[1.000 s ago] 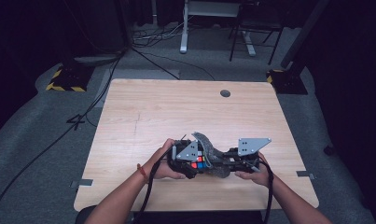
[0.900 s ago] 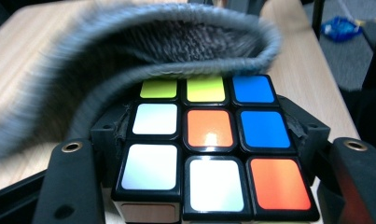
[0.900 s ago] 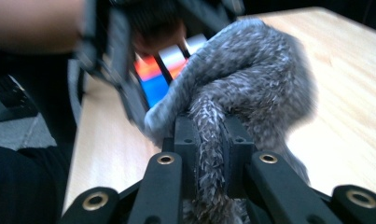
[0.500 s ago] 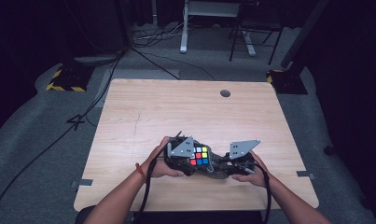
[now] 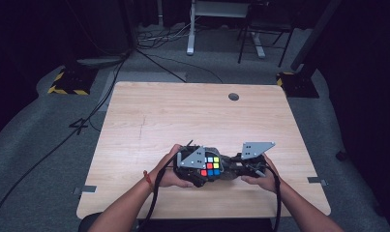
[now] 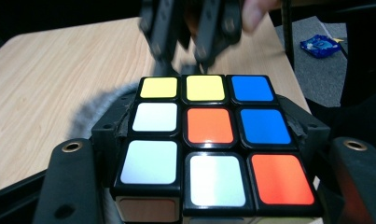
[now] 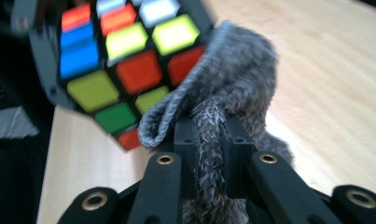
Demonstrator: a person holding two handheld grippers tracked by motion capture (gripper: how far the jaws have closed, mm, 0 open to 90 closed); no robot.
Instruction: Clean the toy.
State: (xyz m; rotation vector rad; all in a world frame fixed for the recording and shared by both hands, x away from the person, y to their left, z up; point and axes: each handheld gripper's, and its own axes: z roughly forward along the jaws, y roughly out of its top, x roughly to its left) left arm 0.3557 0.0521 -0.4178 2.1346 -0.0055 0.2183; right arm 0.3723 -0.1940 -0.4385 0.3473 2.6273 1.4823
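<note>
- Left gripper [image 5: 202, 169] clamped on Rubik's cube [image 6: 212, 140], near table [image 5: 192, 121] edge at 6 o'clock.
- Right gripper [image 7: 212, 140] pinching grey cloth [image 7: 237, 88], at cube's 3 o'clock.

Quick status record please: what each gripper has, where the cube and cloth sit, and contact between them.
left gripper: shut on cube
right gripper: shut on cloth
cube face toward the left gripper's camera: yellow, yellow, blue; white, orange, blue; white, white, orange
cloth: grey, fuzzy, bunched against the cube's side
place: above the table, near its front edge
</note>
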